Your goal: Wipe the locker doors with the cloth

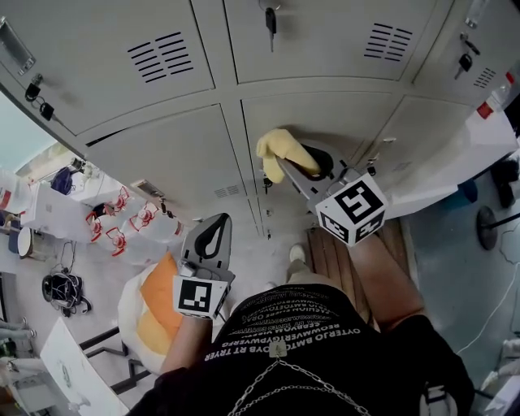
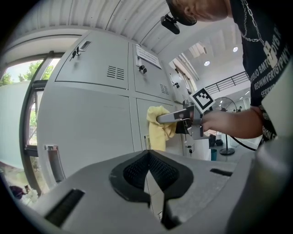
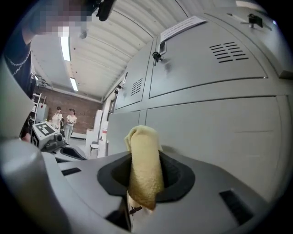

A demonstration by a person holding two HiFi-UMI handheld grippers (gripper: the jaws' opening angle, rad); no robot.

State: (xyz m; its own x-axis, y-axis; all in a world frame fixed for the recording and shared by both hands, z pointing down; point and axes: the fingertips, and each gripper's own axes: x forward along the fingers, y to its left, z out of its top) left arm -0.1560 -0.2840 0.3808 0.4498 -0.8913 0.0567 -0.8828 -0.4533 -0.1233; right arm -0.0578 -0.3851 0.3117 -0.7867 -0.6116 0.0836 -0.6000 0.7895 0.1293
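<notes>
A yellow cloth (image 1: 279, 153) is bunched at the tip of my right gripper (image 1: 307, 162), which is shut on it. In the head view it sits against a lower grey locker door (image 1: 333, 122); whether it touches the door I cannot tell. The right gripper view shows the cloth (image 3: 144, 164) standing up between the jaws of the right gripper (image 3: 145, 180), with a grey locker door (image 3: 215, 132) close ahead. My left gripper (image 1: 213, 234) hangs lower and to the left, shut and holding nothing. The left gripper (image 2: 149, 171) looks towards the cloth (image 2: 159, 128).
Keys hang in the locks of the upper doors (image 1: 270, 18). White bags with red print (image 1: 122, 223) and an orange and white bag (image 1: 150, 313) lie on the floor to the left. A wooden slatted board (image 1: 325, 252) lies below the lockers. Two people (image 3: 64, 119) stand far off.
</notes>
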